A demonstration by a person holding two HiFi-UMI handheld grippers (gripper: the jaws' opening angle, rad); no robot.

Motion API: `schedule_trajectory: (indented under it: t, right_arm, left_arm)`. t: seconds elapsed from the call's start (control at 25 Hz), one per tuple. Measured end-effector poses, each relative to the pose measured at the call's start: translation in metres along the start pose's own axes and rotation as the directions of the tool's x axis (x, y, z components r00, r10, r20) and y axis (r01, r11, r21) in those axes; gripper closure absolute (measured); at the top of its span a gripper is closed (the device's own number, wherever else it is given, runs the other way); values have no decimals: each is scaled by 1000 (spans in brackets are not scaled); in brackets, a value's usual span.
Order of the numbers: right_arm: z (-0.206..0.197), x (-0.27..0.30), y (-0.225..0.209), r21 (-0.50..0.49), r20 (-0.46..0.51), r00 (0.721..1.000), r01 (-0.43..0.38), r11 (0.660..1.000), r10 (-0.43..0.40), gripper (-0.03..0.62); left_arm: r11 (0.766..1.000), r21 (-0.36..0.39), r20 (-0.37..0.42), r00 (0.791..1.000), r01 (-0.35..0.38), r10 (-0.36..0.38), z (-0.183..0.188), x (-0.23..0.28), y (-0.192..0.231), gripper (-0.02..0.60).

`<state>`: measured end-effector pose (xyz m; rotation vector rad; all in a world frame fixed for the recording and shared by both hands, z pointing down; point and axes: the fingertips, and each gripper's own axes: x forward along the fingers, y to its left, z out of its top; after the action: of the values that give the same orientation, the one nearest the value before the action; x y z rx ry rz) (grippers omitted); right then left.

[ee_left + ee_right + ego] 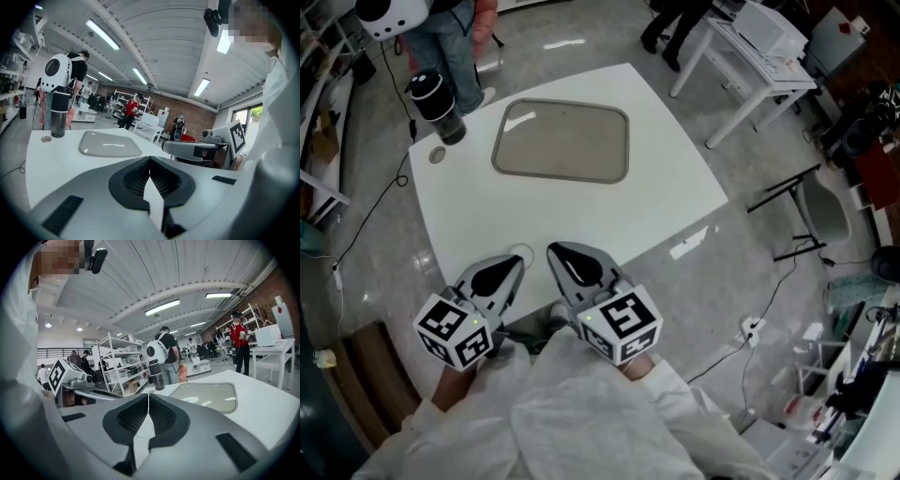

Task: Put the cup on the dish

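The cup (pixel 439 108) is a dark tumbler with a black lid, upright at the table's far left corner. The dish (pixel 562 141) is a flat grey tray with rounded corners, lying empty at the far middle of the white table (pixel 675 187). Both grippers hover side by side over the near edge, well short of cup and dish. My left gripper (pixel 517 261) is shut with nothing in it, and so is my right gripper (pixel 557 251). The left gripper view shows the cup (pixel 58 115) left of the dish (pixel 109 144). In the right gripper view the cup (pixel 155 375) stands behind the dish (pixel 206 397).
A small round disc (pixel 438 156) lies on the table just in front of the cup. A person (pixel 455 42) stands beyond the far left corner. A white desk (pixel 750 56) and a folding chair (pixel 811 211) stand to the right, with cables on the floor.
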<state>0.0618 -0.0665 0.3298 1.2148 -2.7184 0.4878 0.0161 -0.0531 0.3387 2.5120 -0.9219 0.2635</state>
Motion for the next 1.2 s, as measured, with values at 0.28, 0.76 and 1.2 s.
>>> schedule_trajectory:
  t: [0.28, 0.76, 1.2]
  right_arm:
    - [-10, 0, 8, 7, -28, 1000, 0, 1000, 0, 579]
    - [-3, 5, 9, 23, -14, 999, 42, 999, -42, 579]
    - [-12, 8, 17, 43, -35, 998, 45, 998, -44, 579]
  left_arm:
    - [1000, -12, -5, 1000, -16, 16, -9, -6, 3, 572]
    - [999, -36, -41, 999, 1, -2, -14, -16, 13, 573]
    - [999, -51, -52, 999, -7, 4, -18, -29, 21, 572]
